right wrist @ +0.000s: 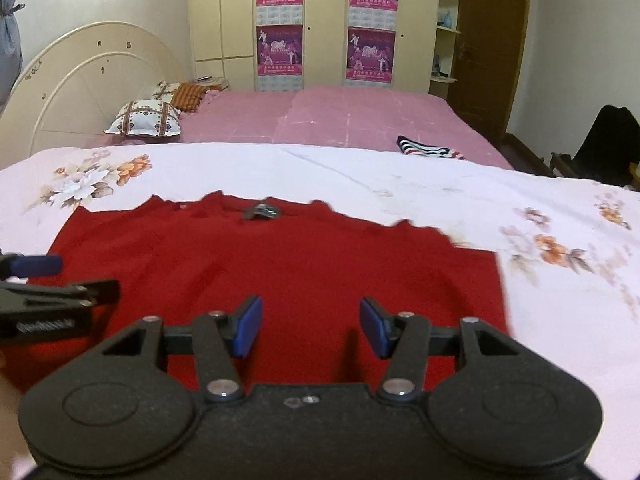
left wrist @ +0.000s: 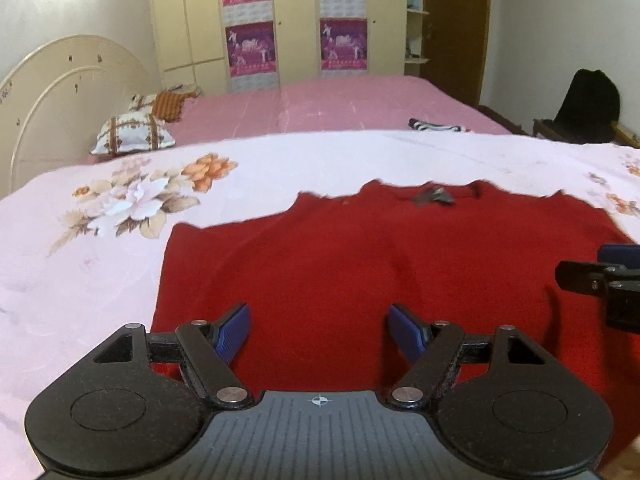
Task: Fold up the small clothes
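Red garment (left wrist: 360, 264) lies flat on floral bedsheet (left wrist: 100, 208), near edge under me. Left gripper (left wrist: 318, 330) and right gripper (right wrist: 311, 326): jaws wide, empty. Fold not begun; next, pinch near corners.

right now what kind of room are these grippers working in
Most likely a home bedroom. A bed with a pink sheet runs back to a cream arched headboard, patterned pillows lie by it, and a tall cream wardrobe stands behind.
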A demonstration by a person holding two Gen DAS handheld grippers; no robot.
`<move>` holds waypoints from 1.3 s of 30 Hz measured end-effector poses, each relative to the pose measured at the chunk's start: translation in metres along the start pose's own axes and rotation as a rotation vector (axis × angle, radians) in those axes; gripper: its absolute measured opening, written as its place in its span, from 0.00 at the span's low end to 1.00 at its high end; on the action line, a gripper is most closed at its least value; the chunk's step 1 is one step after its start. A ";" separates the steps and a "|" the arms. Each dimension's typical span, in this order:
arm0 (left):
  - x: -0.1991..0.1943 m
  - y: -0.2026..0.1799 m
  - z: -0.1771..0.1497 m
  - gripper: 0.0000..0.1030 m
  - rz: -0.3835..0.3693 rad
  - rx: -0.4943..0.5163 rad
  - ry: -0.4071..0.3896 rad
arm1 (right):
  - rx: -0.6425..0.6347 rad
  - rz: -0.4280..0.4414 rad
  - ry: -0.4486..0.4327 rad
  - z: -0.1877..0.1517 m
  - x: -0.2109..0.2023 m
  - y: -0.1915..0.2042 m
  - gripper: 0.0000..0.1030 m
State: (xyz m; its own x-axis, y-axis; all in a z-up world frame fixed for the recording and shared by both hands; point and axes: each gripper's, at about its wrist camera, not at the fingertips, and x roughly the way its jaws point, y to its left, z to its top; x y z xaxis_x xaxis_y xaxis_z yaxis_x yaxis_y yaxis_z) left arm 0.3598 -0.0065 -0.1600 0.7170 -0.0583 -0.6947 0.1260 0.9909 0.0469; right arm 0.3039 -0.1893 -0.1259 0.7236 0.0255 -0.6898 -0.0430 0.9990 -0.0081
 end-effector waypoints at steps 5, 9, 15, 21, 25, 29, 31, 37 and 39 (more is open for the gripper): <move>0.014 0.015 -0.008 0.87 -0.031 -0.045 -0.002 | -0.019 -0.030 0.025 -0.002 0.029 0.020 0.51; 0.017 0.017 -0.009 0.89 -0.045 -0.043 -0.006 | -0.038 -0.047 0.034 -0.011 0.043 0.019 0.53; 0.015 0.017 -0.008 0.89 -0.043 -0.041 -0.009 | -0.044 -0.054 0.033 -0.012 0.041 0.021 0.54; 0.009 0.015 -0.006 0.89 -0.027 -0.032 -0.016 | -0.036 -0.047 0.033 -0.006 0.036 0.023 0.54; 0.000 0.011 -0.001 0.89 -0.009 -0.013 -0.045 | -0.004 -0.038 -0.005 -0.002 0.024 0.019 0.56; -0.010 0.007 0.007 0.89 -0.032 -0.024 -0.075 | 0.000 -0.033 -0.020 0.004 0.020 0.016 0.57; -0.010 0.003 0.011 0.89 -0.042 -0.025 -0.085 | 0.006 -0.034 -0.023 0.006 0.019 0.015 0.57; 0.020 -0.001 0.017 0.89 -0.021 -0.061 -0.024 | 0.012 -0.048 -0.016 0.016 0.029 0.018 0.58; 0.031 0.004 0.017 0.89 0.002 -0.074 -0.009 | 0.015 -0.064 -0.014 0.021 0.035 0.019 0.58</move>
State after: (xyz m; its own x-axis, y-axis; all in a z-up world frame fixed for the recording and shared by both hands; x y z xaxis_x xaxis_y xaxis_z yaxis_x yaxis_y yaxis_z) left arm 0.3941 -0.0065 -0.1694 0.7234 -0.0572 -0.6881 0.0736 0.9973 -0.0056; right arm 0.3422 -0.1688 -0.1350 0.7341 -0.0380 -0.6780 0.0139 0.9991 -0.0410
